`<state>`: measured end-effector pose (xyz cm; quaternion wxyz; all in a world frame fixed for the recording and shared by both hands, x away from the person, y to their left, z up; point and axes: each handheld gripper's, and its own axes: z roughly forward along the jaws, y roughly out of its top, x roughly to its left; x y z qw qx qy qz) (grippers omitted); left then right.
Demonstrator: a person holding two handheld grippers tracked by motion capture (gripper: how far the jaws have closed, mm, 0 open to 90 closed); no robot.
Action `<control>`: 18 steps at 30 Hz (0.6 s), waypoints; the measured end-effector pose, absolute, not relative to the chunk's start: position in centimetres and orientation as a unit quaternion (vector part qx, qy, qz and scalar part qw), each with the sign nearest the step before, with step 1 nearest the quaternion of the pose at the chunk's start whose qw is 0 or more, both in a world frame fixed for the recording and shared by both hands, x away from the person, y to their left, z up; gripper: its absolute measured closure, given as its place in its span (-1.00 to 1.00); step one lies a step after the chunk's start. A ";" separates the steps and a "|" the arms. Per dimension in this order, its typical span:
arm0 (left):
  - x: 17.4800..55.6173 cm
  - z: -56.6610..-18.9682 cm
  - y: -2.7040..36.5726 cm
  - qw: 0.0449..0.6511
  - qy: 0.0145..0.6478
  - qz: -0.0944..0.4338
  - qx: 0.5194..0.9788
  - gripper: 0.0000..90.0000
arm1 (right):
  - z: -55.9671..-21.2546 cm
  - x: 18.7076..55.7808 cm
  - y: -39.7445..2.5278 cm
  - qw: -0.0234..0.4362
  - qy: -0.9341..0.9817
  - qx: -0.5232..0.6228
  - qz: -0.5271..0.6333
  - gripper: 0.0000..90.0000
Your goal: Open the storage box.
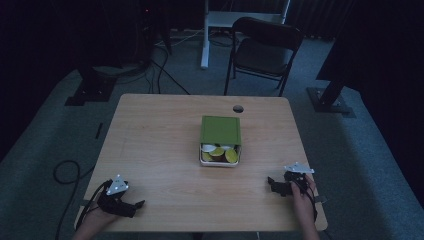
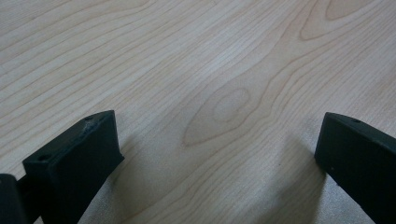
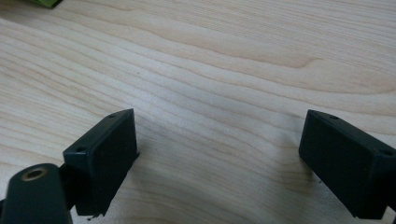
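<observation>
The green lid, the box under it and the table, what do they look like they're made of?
Lid: probably plastic, flat matte green, uniform colour with no grain. Box: pale and smooth, likely plastic too, though the dim light leaves that open. Table: light wood or a wood-look laminate, with clear grain lines and a knot pattern, satin finish.

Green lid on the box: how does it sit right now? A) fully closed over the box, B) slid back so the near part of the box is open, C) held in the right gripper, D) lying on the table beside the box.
B: in the high view the green lid covers the far part of the box, and the round pieces show in the open near part.
</observation>
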<state>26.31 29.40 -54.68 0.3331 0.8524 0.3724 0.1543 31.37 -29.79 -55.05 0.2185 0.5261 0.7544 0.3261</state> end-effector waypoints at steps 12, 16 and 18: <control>26.3 -54.7 29.4 0.333 0.372 0.154 0.853 -1.00 | -55.1 31.4 -29.6 0.221 0.751 0.532 0.324 -0.76; 26.3 -54.7 29.4 0.332 0.372 0.154 0.853 -1.00 | -55.1 31.5 -29.6 0.222 0.750 0.532 0.324 -0.76; 26.3 -54.7 29.5 0.331 0.370 0.154 0.854 -1.00 | -55.1 31.6 -29.5 0.223 0.749 0.534 0.323 -0.76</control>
